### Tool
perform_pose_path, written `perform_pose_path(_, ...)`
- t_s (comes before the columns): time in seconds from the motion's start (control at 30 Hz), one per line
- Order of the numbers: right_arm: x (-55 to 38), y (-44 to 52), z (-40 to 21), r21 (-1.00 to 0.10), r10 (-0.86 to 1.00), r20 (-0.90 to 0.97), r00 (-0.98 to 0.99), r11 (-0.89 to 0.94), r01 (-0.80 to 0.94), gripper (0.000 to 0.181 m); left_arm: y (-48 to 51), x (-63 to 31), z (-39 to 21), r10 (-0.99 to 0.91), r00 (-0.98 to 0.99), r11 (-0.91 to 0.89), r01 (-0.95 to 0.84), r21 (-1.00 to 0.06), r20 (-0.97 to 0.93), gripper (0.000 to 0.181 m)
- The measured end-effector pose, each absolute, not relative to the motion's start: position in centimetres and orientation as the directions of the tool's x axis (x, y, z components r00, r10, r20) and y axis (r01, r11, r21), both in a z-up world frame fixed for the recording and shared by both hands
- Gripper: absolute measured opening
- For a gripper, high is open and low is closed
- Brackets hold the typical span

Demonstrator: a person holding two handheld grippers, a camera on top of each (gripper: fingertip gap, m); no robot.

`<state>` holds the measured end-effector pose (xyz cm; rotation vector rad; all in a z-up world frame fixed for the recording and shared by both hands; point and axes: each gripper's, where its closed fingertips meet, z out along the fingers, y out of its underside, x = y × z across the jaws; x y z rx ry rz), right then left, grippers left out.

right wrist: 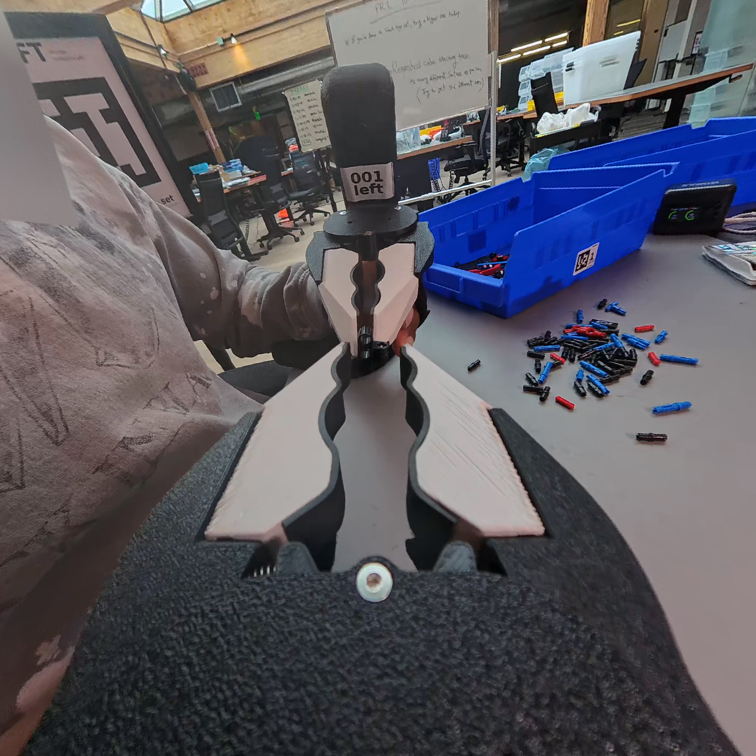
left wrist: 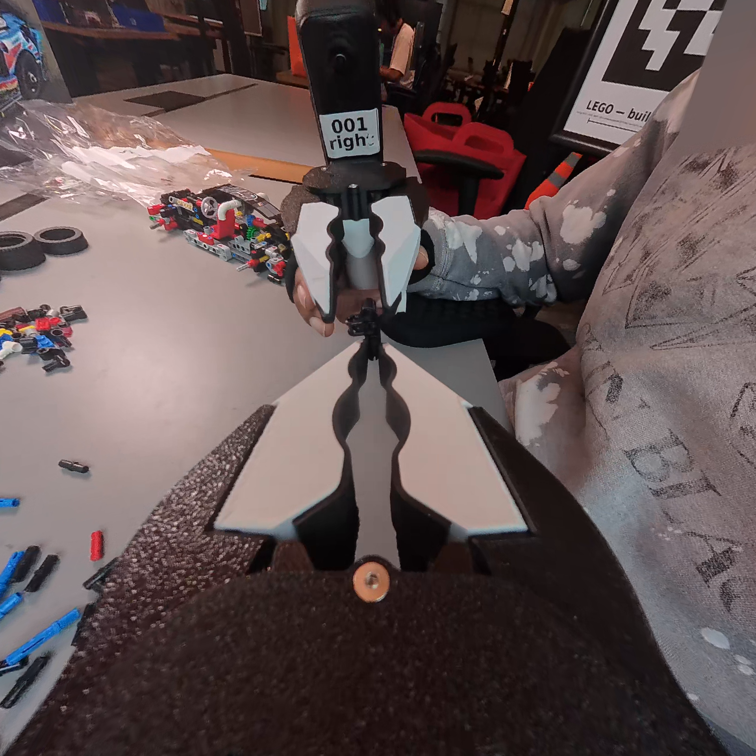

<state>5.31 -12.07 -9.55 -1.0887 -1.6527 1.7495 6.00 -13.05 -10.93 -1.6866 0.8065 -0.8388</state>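
**Item 1, L gripper** [left wrist: 371, 347], white fingers w/ black wavy pads: nearly shut, tips pinching a small black plastic connector piece [left wrist: 365, 323], held up in the air above the near edge of the grey table [left wrist: 184, 388].

**Item 2, R gripper** [right wrist: 375, 347], same build: fingers partly open, one either side of the same piece from the opposite end. Gap looks wider than the piece; contact can't be told.

**Item 3, build state:** partly assembled toy car chassis [left wrist: 221, 229], multicolour brick parts, lies on the table beyond the grippers. Two black rubber tyres [left wrist: 41, 243] sit beside it, not mounted. Judged approx. mid-build, w/ plenty loose:
- heap of mixed small parts [left wrist: 37, 335], L side
- pile of black, blue and red pins [right wrist: 593, 360], R side, w/ strays around it
- crumpled clear plastic bag [left wrist: 82, 147] behind the chassis

**Item 4, storage:** blue plastic bins [right wrist: 552, 245] at R, a few red and black parts inside the nearest.

**Item 5, writing / labels** (noted by kind only):
- white printed sticker [left wrist: 354, 133] on the R gripper's black handle; matching one on the L handle
- square black-and-white code sticker [right wrist: 586, 259] on the bin front
- framed black-and-white marker poster [left wrist: 638, 61] w/ a line of print below
- whiteboard [right wrist: 409, 61], handwritten notes
- small black device w/ lit screen [right wrist: 695, 208]
- printed lettering on the person's grey sleeve [left wrist: 511, 249]
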Motion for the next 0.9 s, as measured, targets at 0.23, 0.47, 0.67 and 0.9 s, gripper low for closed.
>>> perform_pose_path(0.23,4.9,-12.7,-9.9,-0.977,0.802,-0.204,-0.562,-0.131,0.167,0.015,-13.1,6.0,-10.8,-0.834,0.536,-0.216,-0.098,-0.971,0.131,0.003)
perform_pose_path(0.47,5.2,-12.4,-9.6,-0.982,0.798,-0.176,-0.576,-0.097,0.165,0.014,-12.9,6.1,-10.4,-0.827,0.542,-0.221,-0.073,-0.972,0.147,0.003)
perform_pose_path(0.67,6.8,-8.8,-9.1,-0.985,0.853,-0.151,-0.501,-0.088,0.147,0.014,-11.7,1.4,-10.3,-0.731,0.67,-0.229,-0.059,-0.972,0.132,0.002)
perform_pose_path(0.9,4.9,-9.2,-11.3,-0.977,0.875,-0.157,-0.458,-0.071,0.2,0.014,-6.8,-9.1,-18.3,-0.261,0.959,-0.547,-0.237,-0.803,-0.106,0.003)
